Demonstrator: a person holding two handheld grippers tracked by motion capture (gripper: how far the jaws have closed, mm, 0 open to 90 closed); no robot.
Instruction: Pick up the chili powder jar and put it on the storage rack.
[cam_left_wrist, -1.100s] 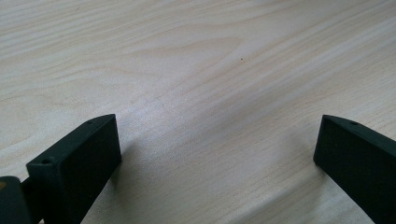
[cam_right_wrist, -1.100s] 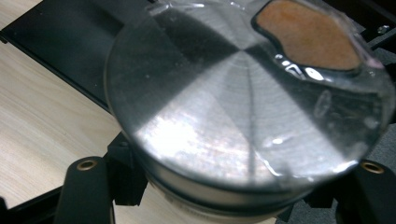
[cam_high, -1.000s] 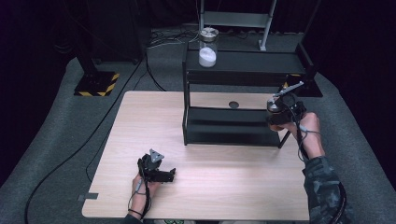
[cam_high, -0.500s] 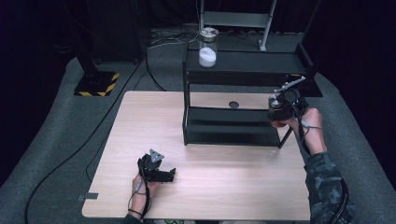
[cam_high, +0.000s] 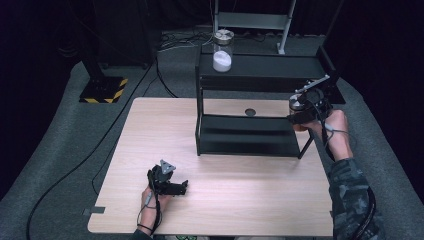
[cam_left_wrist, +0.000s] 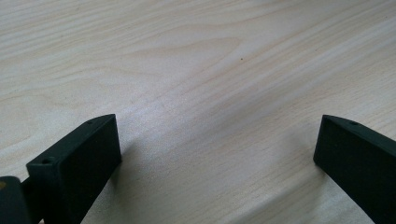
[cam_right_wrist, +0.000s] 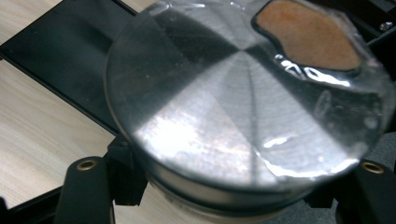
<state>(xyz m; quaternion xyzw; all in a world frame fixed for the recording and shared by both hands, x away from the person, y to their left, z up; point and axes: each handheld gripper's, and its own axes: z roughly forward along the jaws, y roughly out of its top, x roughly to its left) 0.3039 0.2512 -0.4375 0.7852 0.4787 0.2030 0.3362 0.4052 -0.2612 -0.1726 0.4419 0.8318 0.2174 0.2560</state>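
- Your right gripper (cam_high: 300, 114) was at the right end of the black two-tier shelf (cam_high: 260, 72), raised off the wooden table (cam_high: 240, 200), about level with the gap between the shelf's two boards.
- Its jaws were closed on a clear jar (cam_high: 299, 107) with a round brushed-metal lid (cam_right_wrist: 243, 107). In the right gripper view the lid sat close to the camera, with the two black jaws pressed against the jar's sides just below the lid's rim.
- Through the jar's clear wall in that view you could make out a patch of orange-brown contents (cam_right_wrist: 308, 35) at the upper right.
- In the high view the held jar hung just beside the shelf's right front leg. I could not tell from the pictures whether it touched the frame.
- Your left gripper (cam_high: 167, 182) rested low on the near left part of the table, well apart from the shelf, with your left hand (cam_high: 150, 212) behind it.
- Its jaws stood wide open with nothing between them. The left gripper view looked along them onto bare pale wood grain.
- A second clear jar with white contents (cam_high: 222, 52) stood upright on the shelf's top board, towards its left end, well away from both grippers.
- A small dark round hole (cam_high: 250, 112) showed in the tabletop behind the shelf's lower board.
- Your right forearm wore a camouflage-patterned sleeve (cam_high: 352, 200), coming in from the lower right.
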